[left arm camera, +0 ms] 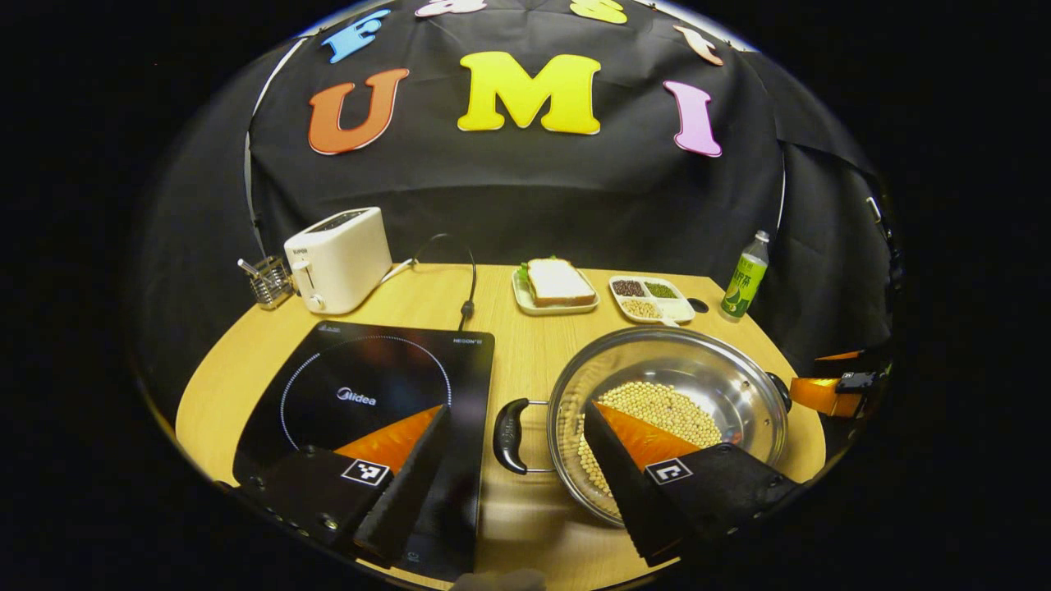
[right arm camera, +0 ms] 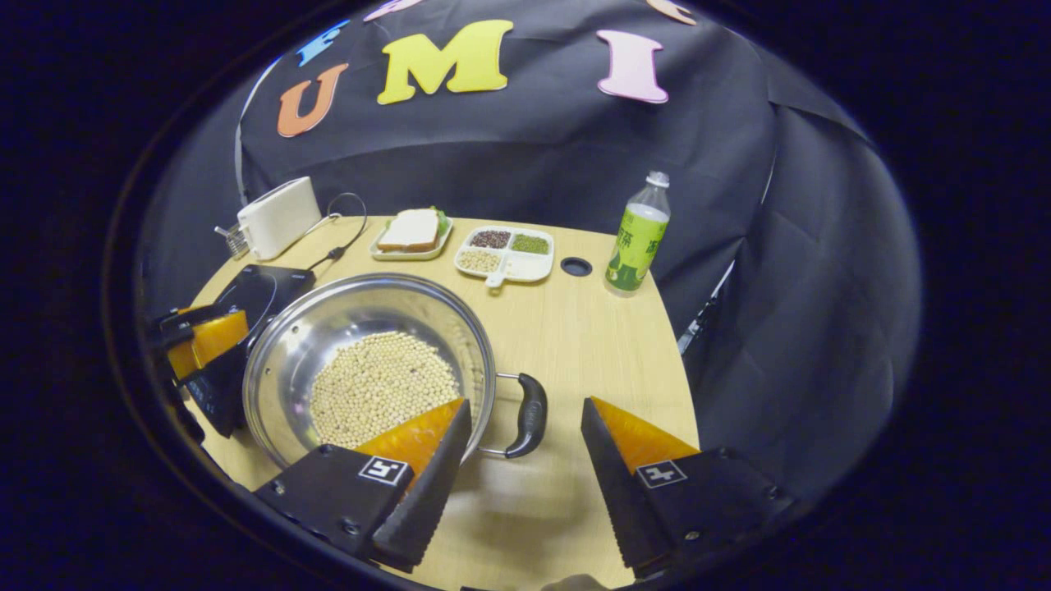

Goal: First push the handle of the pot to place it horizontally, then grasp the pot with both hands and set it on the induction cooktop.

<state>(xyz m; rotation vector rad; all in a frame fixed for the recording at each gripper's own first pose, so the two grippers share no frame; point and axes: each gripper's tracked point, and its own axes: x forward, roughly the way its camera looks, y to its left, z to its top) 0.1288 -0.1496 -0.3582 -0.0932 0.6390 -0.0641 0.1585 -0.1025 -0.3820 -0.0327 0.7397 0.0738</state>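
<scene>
Your left claw [left arm camera: 517, 460] and right claw [right arm camera: 525, 451] both gape apart, each straddling a pot [left arm camera: 681, 386] handle at lower centre.

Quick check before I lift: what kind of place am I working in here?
Likely a mock kitchen set up in a booth: a wooden table holding an induction cooktop, a toaster and a steel pot of beans, all against a black cloth wall.

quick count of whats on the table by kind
cookware: 1, pot
appliances: 2, cooktop, toaster
food dishes: 2, sandwich plate, bean tray
bottles: 1, bottle
utensil racks: 1, rack
total: 7
</scene>
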